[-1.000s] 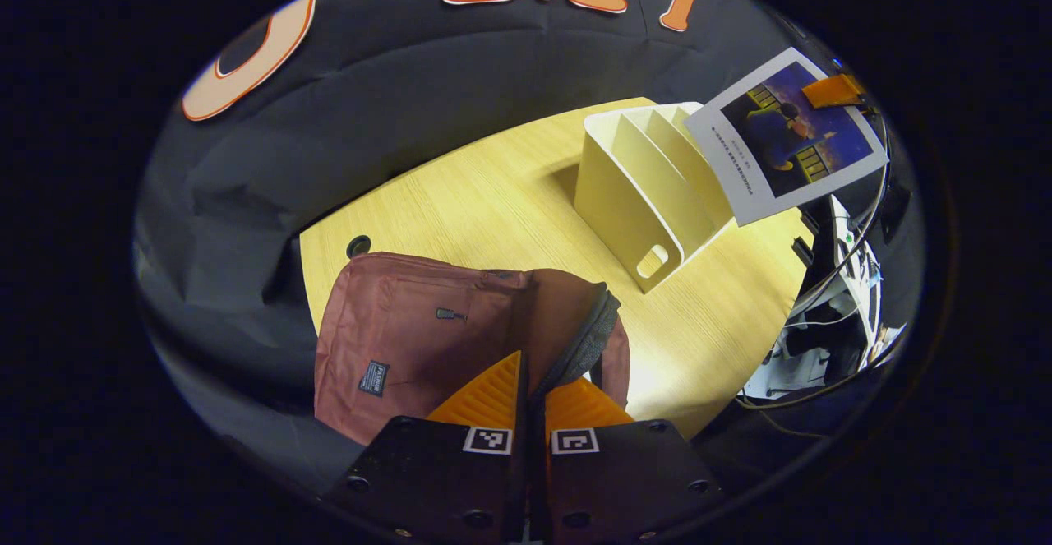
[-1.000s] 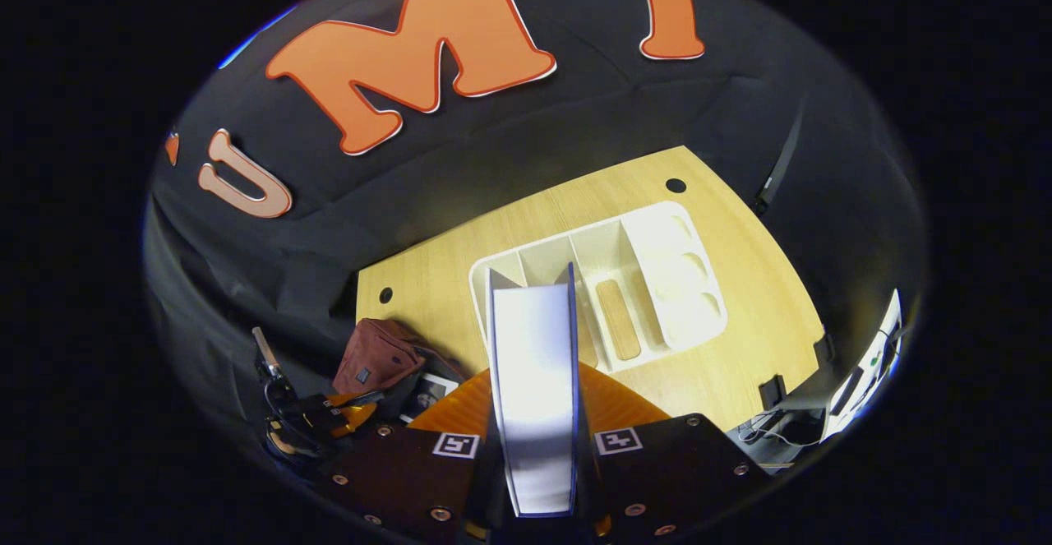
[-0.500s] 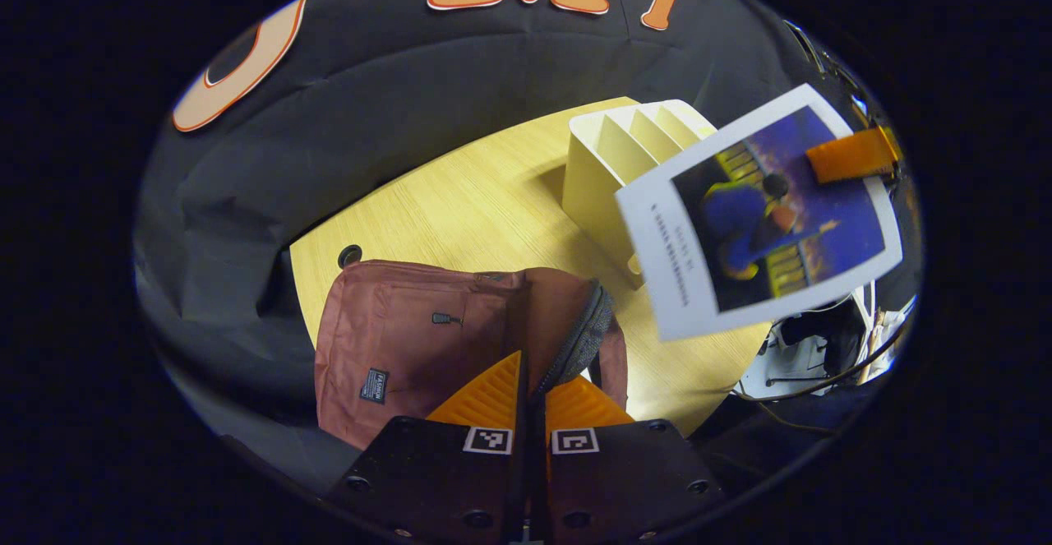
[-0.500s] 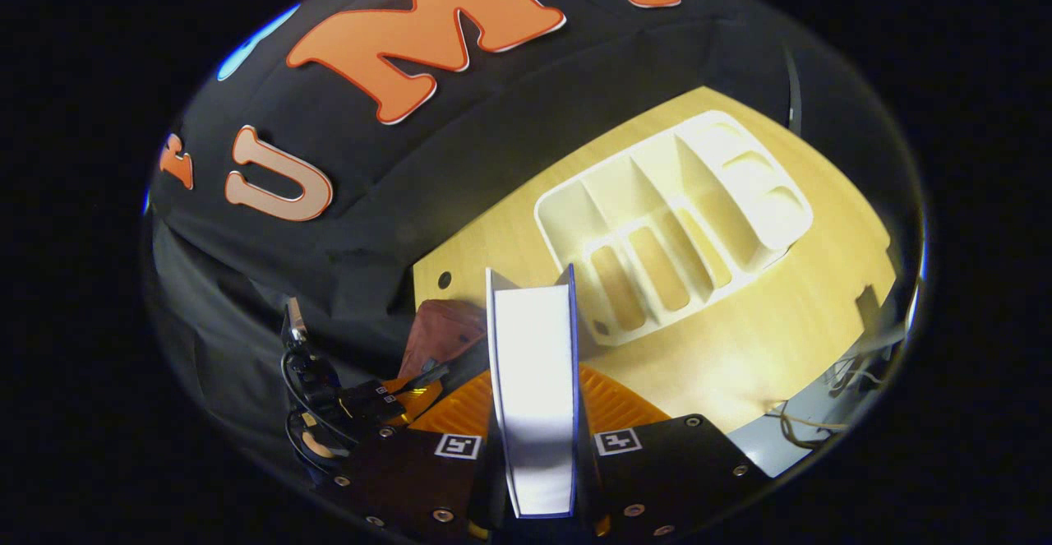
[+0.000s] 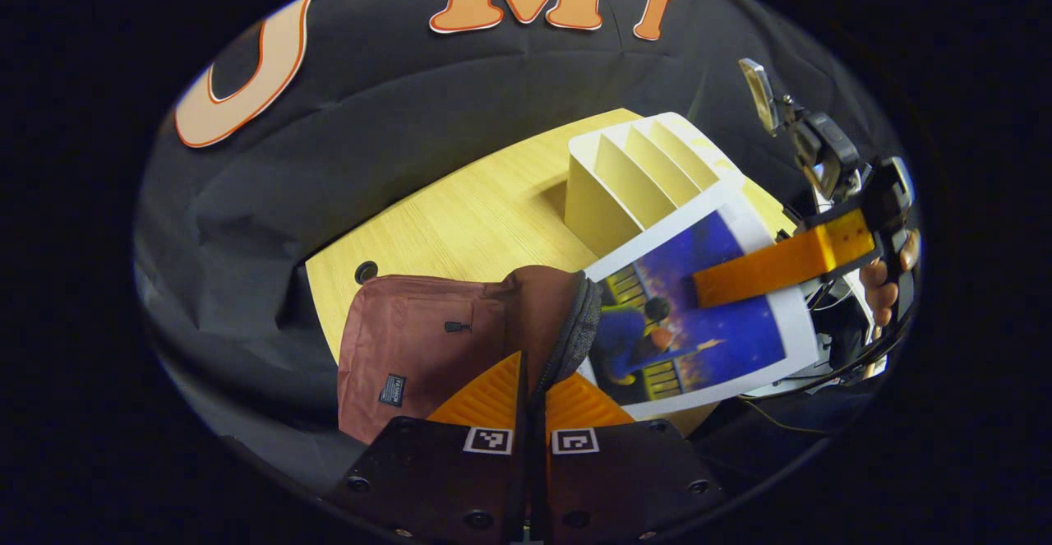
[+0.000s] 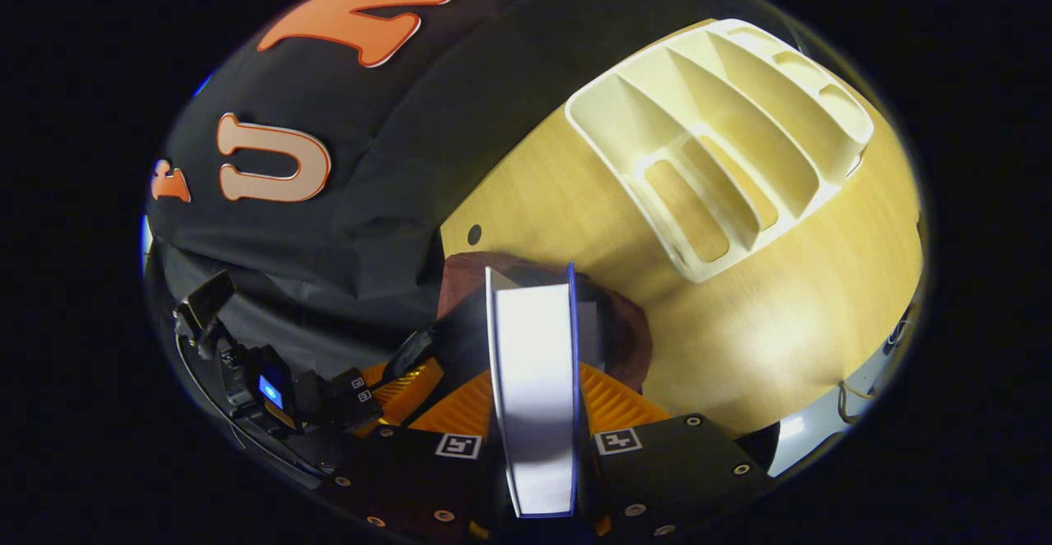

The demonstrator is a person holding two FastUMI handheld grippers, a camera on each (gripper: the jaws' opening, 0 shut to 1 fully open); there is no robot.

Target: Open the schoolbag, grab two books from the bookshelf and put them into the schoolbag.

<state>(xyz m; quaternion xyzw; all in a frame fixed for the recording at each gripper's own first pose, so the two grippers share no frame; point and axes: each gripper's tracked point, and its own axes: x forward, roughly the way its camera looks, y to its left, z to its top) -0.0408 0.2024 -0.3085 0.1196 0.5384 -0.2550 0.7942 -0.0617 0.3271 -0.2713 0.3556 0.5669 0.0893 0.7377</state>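
1. Lower left of the left gripper view: the schoolbag (image 5: 427,348) lies on the wooden table (image 5: 460,216), soft reddish fabric that sags, its grey zipper edge (image 5: 575,339) lifted at lower centre.
2. Bottom centre of that view: the left gripper (image 5: 530,385) has its orange fingers drawn together on the bag's opening edge, so it looks clamped on the fabric and holding the mouth up. The cloth is limp and will likely slump if let go, so the rim by the zipper is the sensible hold.
3. Centre right: the book (image 5: 699,315) is a thin, stiff, light softcover with a glossy cover, probably a little slippery. The right gripper (image 5: 781,261) grips it near one edge, one orange finger lying across the cover, the hand (image 5: 883,282) at far right.
4. In the right gripper view the book (image 6: 534,389) stands edge-on at bottom centre between the fingers, which are closed against both covers, with the schoolbag (image 6: 608,315) just beyond it.
5. Upper right of both views: the cream bookshelf (image 5: 641,167) holds no books in the slots that can be seen.
6. Against half a second ago, the book has come down and leftward from beside the shelf; its lower corner now meets the bag's mouth, and the left hold is unchanged.
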